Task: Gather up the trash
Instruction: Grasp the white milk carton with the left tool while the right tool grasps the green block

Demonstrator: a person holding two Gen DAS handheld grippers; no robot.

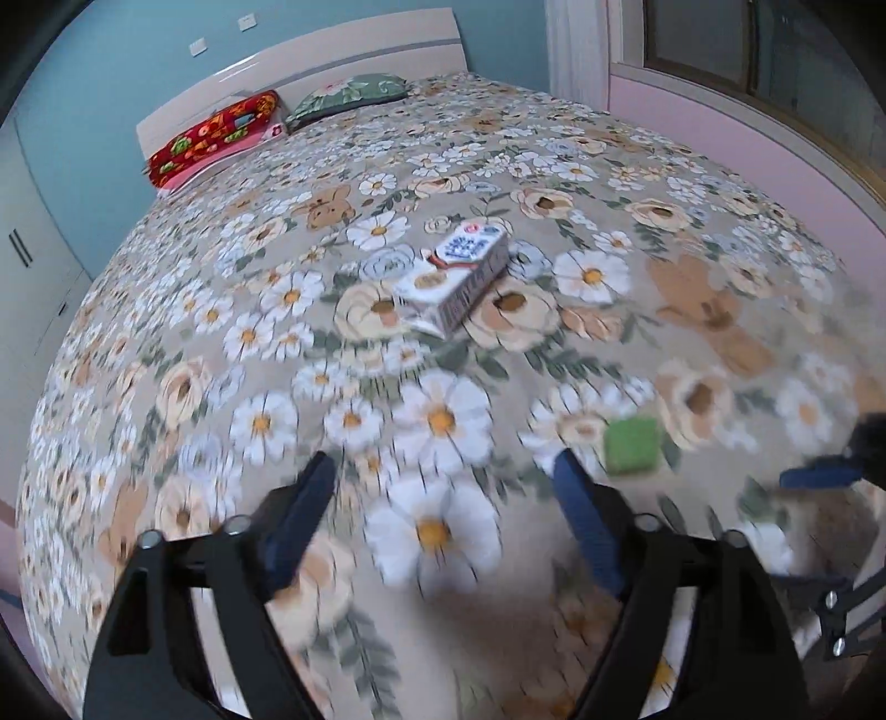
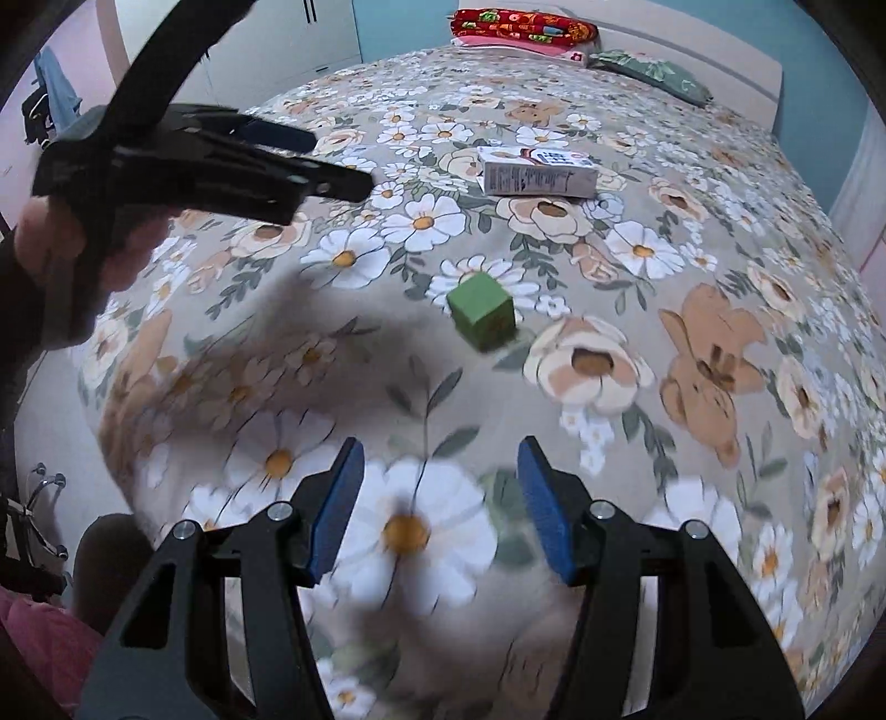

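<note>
A white milk carton (image 1: 451, 277) lies on its side on the flowered bedspread (image 1: 221, 332), ahead of my left gripper (image 1: 446, 471), which is open and empty above the bed. A small green cube (image 1: 633, 445) sits just right of the left gripper's right finger. In the right wrist view the green cube (image 2: 483, 317) lies ahead of my right gripper (image 2: 440, 459), which is open and empty. The carton (image 2: 536, 171) lies farther back. The left gripper (image 2: 221, 160) shows at upper left, held in a hand.
Red patterned pillows (image 1: 213, 135) and a green floral pillow (image 1: 349, 94) lie at the headboard (image 1: 332, 61). A pink wall and window (image 1: 747, 55) border the bed's right side. A white wardrobe (image 2: 288, 39) stands past the bed's left edge.
</note>
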